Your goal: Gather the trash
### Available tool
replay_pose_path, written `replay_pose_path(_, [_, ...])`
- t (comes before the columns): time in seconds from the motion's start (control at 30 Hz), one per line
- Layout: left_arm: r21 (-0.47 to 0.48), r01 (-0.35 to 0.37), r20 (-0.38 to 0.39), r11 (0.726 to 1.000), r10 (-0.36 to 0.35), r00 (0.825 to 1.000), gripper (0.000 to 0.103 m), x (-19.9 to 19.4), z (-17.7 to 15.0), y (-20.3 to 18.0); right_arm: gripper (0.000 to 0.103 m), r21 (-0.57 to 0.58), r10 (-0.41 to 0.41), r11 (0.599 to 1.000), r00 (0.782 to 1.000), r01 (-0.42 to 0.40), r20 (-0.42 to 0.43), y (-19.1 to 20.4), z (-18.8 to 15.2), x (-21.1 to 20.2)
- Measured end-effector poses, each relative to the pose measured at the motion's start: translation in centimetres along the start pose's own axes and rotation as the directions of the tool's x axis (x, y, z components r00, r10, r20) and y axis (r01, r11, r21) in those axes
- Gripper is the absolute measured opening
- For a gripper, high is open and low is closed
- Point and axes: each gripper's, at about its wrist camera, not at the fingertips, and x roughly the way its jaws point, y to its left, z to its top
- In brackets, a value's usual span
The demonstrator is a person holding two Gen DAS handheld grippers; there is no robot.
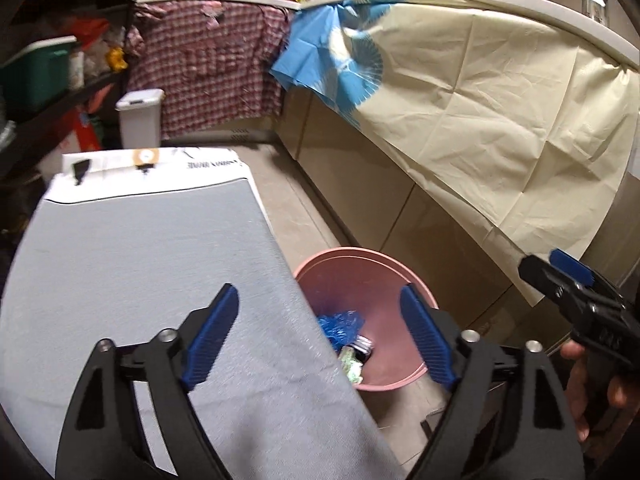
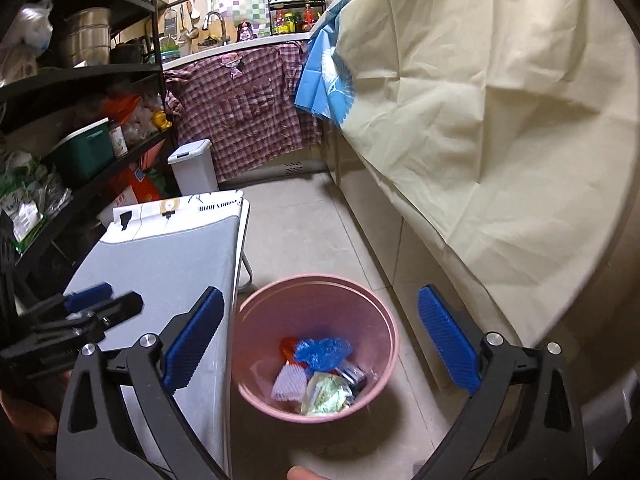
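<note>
Pink bin (image 2: 316, 344) on floor tiles beside grey board (image 2: 160, 280), we see blue bag (image 2: 322, 352) and wrappers (image 2: 326, 398) inside. Our right gripper (image 2: 320, 348) above bin, jaws wide apart, empty. Our left gripper (image 1: 320, 328) over board edge, jaws wide apart, empty.

Trash (image 2: 320, 372) in bin (image 2: 256, 384), right of table (image 2: 168, 264).

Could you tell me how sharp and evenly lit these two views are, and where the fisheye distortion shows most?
Left wrist view: slightly motion-blurred, the pink bin soft; the counter edge bows strongly. Right wrist view: sharper at the shelves, the trash blurred; the cream sheet has a bright washed-out patch, and dark vignette fills the corners.
</note>
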Motion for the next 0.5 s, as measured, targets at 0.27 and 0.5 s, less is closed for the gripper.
replay_pose_path(0.27, [-0.027, -0.119, 0.006, 0.992, 0.120, 0.993, 0.093, -4.0, -2.9, -0.3, 0.097, -0.011, -0.041, 0.999, 0.998, 0.040, -0.048, 0.4, -3.1, -3.0])
replay_pose_path(0.5, [-0.047, -0.143, 0.009, 0.989, 0.144, 0.990, 0.094, -6.4, -5.4, -1.0, 0.097, -0.002, -0.053, 0.999, 0.997, 0.053, -0.063, 0.2, -4.7, -4.5])
